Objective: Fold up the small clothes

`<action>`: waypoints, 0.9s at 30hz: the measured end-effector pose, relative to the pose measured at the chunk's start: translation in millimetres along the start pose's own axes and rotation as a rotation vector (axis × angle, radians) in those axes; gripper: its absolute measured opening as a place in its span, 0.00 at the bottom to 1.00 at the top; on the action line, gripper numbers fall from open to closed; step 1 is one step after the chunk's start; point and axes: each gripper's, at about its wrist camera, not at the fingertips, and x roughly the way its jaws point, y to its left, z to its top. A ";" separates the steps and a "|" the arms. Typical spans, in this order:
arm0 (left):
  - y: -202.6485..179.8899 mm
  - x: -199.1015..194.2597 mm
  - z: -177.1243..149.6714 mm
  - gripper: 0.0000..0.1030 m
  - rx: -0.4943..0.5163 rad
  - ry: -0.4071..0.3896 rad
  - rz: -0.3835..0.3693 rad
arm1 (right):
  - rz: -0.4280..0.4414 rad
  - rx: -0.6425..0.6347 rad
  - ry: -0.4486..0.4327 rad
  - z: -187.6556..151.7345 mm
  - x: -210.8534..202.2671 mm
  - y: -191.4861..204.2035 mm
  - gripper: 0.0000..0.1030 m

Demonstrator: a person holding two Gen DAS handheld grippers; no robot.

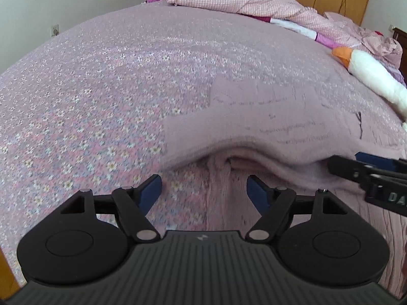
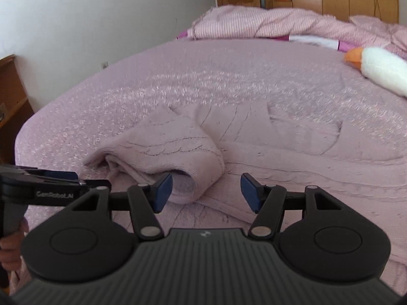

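While both tools hung low over the bed, the left gripper (image 1: pixel 204 190) had its blue pads spread apart with nothing between them, and the right gripper (image 2: pixel 206 190) was likewise splayed wide and empty. Just beyond the left one, toward twelve o'clock, lay the folded edge of a pale pink knitted garment (image 1: pixel 267 117), spread flat on the flowered bedspread (image 1: pixel 89 81). In the right wrist view its sleeve (image 2: pixel 162 152) was rolled over at eleven o'clock, the cuff opening right beside the left pad. It looked soft, light and limp (likely to sag and stretch when lifted), so a pinch at a doubled edge or the cuff should hold better than a single layer. A plush goose (image 2: pixel 381 71) rested at two o'clock, well apart.
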 end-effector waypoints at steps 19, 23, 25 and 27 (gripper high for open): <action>-12.1 30.3 2.7 0.79 0.048 -0.040 0.079 | -0.163 0.060 -0.109 -10.3 13.2 -25.3 0.12; -5.4 21.4 4.6 0.79 0.047 -0.011 0.060 | -0.166 0.114 -0.063 -25.9 17.6 -35.9 0.33; 0.3 12.4 4.4 0.79 0.047 -0.004 0.045 | -0.166 0.107 -0.055 -25.7 8.4 -35.0 0.42; 4.6 3.5 4.1 0.79 0.055 0.006 0.040 | -0.160 0.124 -0.052 -24.8 -1.8 -34.7 0.43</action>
